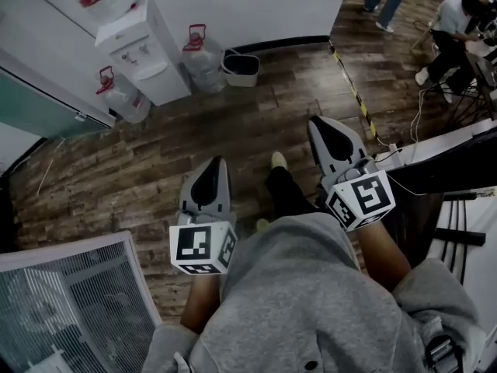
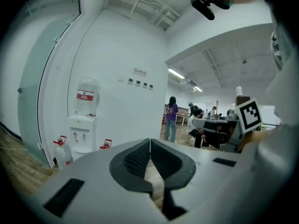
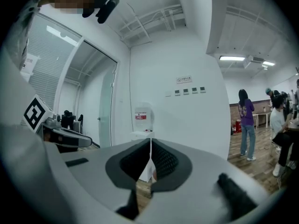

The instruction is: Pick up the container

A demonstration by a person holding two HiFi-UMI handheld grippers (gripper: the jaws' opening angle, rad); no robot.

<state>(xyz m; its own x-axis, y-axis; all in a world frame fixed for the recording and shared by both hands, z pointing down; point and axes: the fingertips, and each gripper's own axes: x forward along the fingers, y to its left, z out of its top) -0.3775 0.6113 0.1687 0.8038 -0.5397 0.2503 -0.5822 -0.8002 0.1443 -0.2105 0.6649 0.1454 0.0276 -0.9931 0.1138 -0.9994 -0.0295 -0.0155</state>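
Container: none identifiable in any view; only bin [image 1: 241, 67] and bottles [image 1: 203, 64] beside dispenser [image 1: 144, 49], 12 o'clock | left gripper [image 1: 216, 164]: jaws together, empty, near level, pointing 12 | right gripper [image 1: 317, 123]: likewise closed, empty, pointing 11 | risk: arriving with closed jaws would shove the target rather than straddle it.

Can't confirm which item is the container. Best candidate: small grey open-top bin [image 1: 241, 67], dark rim, upright on the wood floor [image 1: 233, 130], against the white wall [image 1: 256, 6], just right of a clear water jug [image 1: 203, 62].
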